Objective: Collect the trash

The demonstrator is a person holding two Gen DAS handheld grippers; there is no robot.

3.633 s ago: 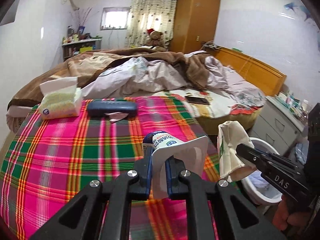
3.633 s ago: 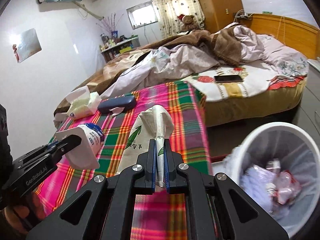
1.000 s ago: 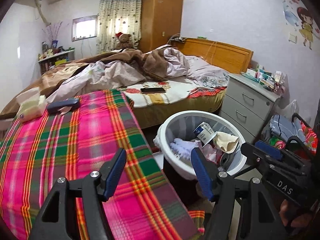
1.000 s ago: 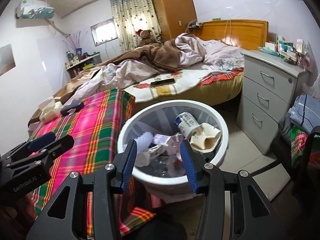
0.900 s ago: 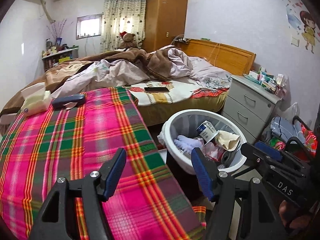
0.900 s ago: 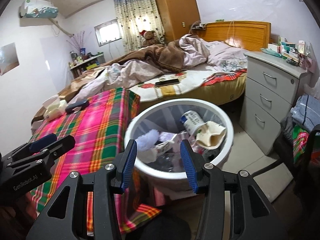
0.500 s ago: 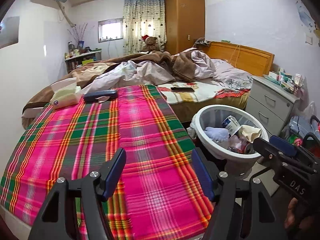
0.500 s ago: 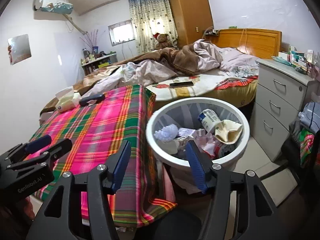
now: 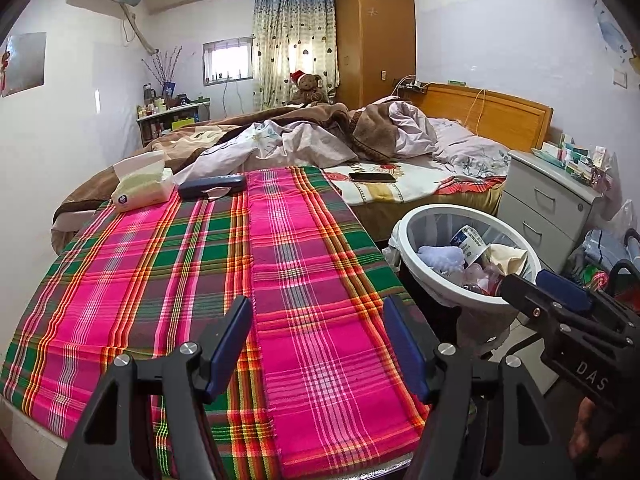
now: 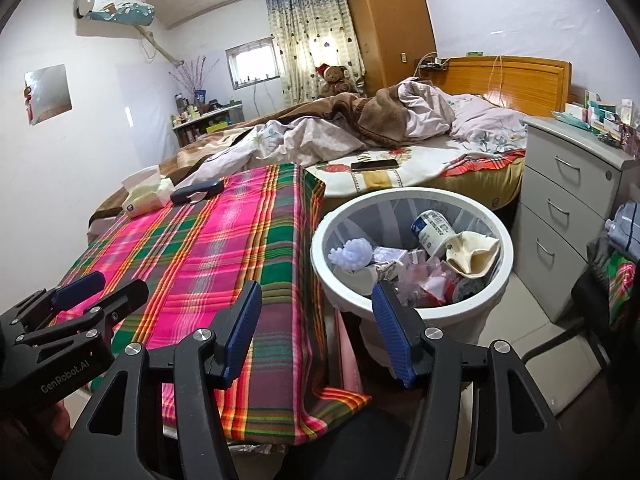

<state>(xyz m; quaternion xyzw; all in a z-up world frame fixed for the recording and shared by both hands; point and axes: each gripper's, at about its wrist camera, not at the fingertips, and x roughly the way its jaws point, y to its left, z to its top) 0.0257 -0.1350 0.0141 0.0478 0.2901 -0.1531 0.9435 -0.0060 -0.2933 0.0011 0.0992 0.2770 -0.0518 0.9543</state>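
A white trash bin [image 9: 404, 236] [image 10: 320, 240] stands on the floor beside the plaid-covered table [image 9: 304, 264]. In it lie a white-and-blue cup [image 10: 432, 226], a cream paper bag [image 10: 474, 252] and other scraps. My left gripper [image 9: 316, 328] hangs open over the table's near edge with nothing between its fingers. My right gripper [image 10: 316, 300] is open and holds nothing, just short of the bin's near rim. At the table's far end a small crumpled paper [image 9: 214, 199] lies against a dark blue case [image 9: 212, 186].
A tissue pack [image 9: 142, 188] sits at the table's far left corner. Behind the table is an unmade bed with a phone [image 9: 372, 177] on it. A grey drawer unit [image 10: 568, 208] stands right of the bin, with bags and clothes beside it.
The cup and paper bag, held 3.6 s ago, now lie in the bin. Over the last second both grippers drew back from the bin toward the table, and the right jaws widened a little.
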